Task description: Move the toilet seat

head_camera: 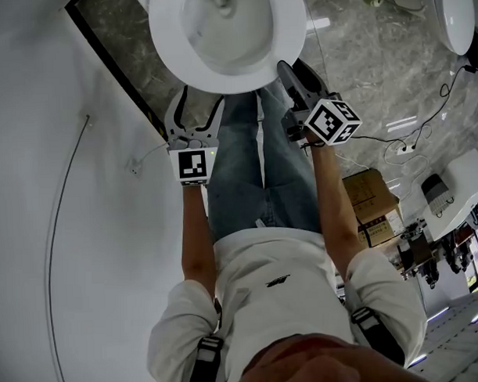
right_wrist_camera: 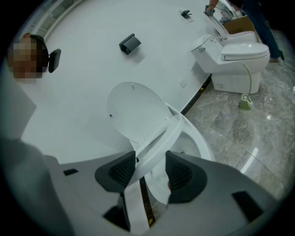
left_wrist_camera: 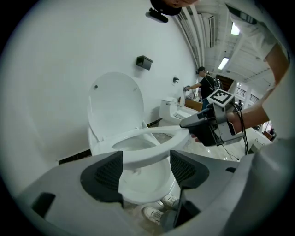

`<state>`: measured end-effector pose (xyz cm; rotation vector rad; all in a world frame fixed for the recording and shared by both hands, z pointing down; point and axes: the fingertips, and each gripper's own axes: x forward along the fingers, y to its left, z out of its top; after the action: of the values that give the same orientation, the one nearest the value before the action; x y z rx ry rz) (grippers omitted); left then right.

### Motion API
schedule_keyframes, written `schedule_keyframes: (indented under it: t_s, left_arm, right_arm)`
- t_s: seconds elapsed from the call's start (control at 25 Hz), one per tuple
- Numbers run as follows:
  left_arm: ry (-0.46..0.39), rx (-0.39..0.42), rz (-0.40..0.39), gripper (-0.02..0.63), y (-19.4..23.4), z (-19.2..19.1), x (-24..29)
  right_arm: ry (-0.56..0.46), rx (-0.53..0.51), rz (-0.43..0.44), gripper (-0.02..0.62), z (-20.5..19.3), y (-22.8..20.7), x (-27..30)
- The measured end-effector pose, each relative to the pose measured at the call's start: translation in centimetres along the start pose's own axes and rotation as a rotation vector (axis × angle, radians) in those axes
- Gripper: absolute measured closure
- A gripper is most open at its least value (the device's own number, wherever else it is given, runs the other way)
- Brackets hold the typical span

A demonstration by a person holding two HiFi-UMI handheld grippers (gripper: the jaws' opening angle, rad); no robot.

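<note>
The left gripper (head_camera: 198,101) pinches the front rim of the toilet seat (left_wrist_camera: 145,154), which hangs part-raised between the bowl (left_wrist_camera: 150,191) and the upright lid (left_wrist_camera: 115,103); the right gripper (head_camera: 292,76) clamps its side. With 2 grips on glossy plastic, uneven lifting could twist the hinge, or the seat could slip and slam down. A white wall (right_wrist_camera: 92,27) stands left, polished marble floor (right_wrist_camera: 239,129) spreads right, with 1 more toilet (right_wrist_camera: 235,57).

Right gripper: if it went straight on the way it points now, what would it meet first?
The toilet seat, which the right gripper clamps edge-on between its jaws. Pushed further along that line, it would probably reach the seat's hinge end and then the raised lid behind, though depth there is unclear.
</note>
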<state>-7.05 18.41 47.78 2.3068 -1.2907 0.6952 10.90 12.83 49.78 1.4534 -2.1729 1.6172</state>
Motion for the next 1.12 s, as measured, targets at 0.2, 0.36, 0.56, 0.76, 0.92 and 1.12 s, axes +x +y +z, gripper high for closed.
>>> schedule_keyframes:
  t_s: [0.2, 0.36, 0.56, 0.76, 0.92, 1.12]
  left_arm:
    - [-0.017, 0.050, -0.004, 0.290, -0.2, 0.9, 0.4]
    - [-0.007, 0.091, -0.003, 0.281, -0.3, 1.3, 0.5]
    - [-0.012, 0.105, 0.018, 0.281, 0.3, 2.2, 0.9]
    - [-0.005, 0.117, -0.001, 0.282, 0.3, 2.7, 1.0]
    - [-0.001, 0.143, -0.032, 0.282, 0.4, 2.4, 0.9]
    - [-0.044, 0.087, -0.014, 0.282, 0.7, 4.8, 0.8]
  right_arm:
    - [-0.024, 0.019, 0.011, 0.371, 0.7, 0.7, 0.0]
    - [-0.048, 0.044, 0.017, 0.374, 1.3, 1.1, -0.1]
    - [-0.040, 0.036, 0.030, 0.373, 1.8, 1.6, -0.1]
    - [-0.030, 0.012, 0.049, 0.373, 1.8, 1.9, -0.2]
    - [-0.023, -0.001, 0.077, 0.373, 2.0, 2.2, -0.3]
    - [-0.037, -0.015, 0.100, 0.373, 3.1, 3.1, -0.7]
